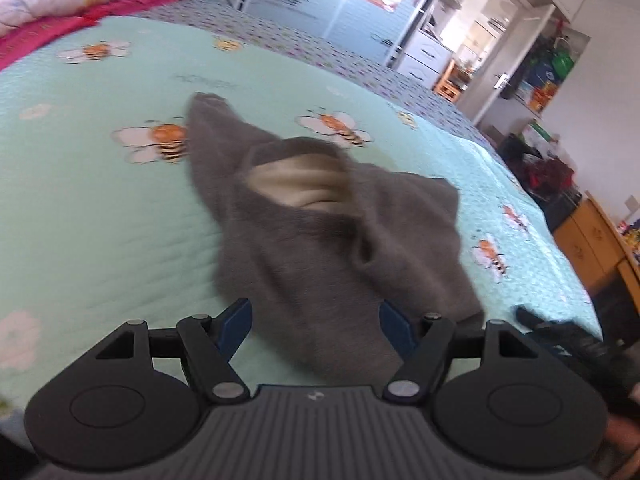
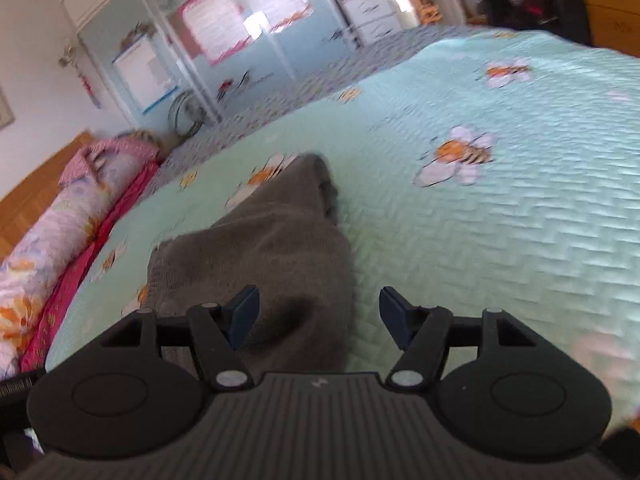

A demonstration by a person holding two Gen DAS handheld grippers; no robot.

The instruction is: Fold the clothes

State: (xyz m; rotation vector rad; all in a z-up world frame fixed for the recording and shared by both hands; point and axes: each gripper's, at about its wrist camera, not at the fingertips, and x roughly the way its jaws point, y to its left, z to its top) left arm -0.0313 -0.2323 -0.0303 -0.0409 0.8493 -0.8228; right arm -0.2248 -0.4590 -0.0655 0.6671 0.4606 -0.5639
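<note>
Open bedspread (image 2: 500, 248) is left free on the right of the grey sweater (image 1: 320, 232); the headboard side is blocked by rolled bedding (image 2: 60, 232).

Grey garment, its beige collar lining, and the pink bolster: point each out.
Grey garment (image 1: 320, 264): left wrist view, body fabric.
Beige collar lining (image 1: 296, 182): left wrist view, inside the neck opening.
Pink bolster (image 2: 72, 216): right wrist view, its side.

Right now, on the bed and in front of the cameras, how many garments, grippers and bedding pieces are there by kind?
Grey garment: 1
Grippers: 2, left gripper, right gripper
Bee-print quilt: 1
Floral rolled bedding: 1
Pink blanket: 1
Total: 6
</note>
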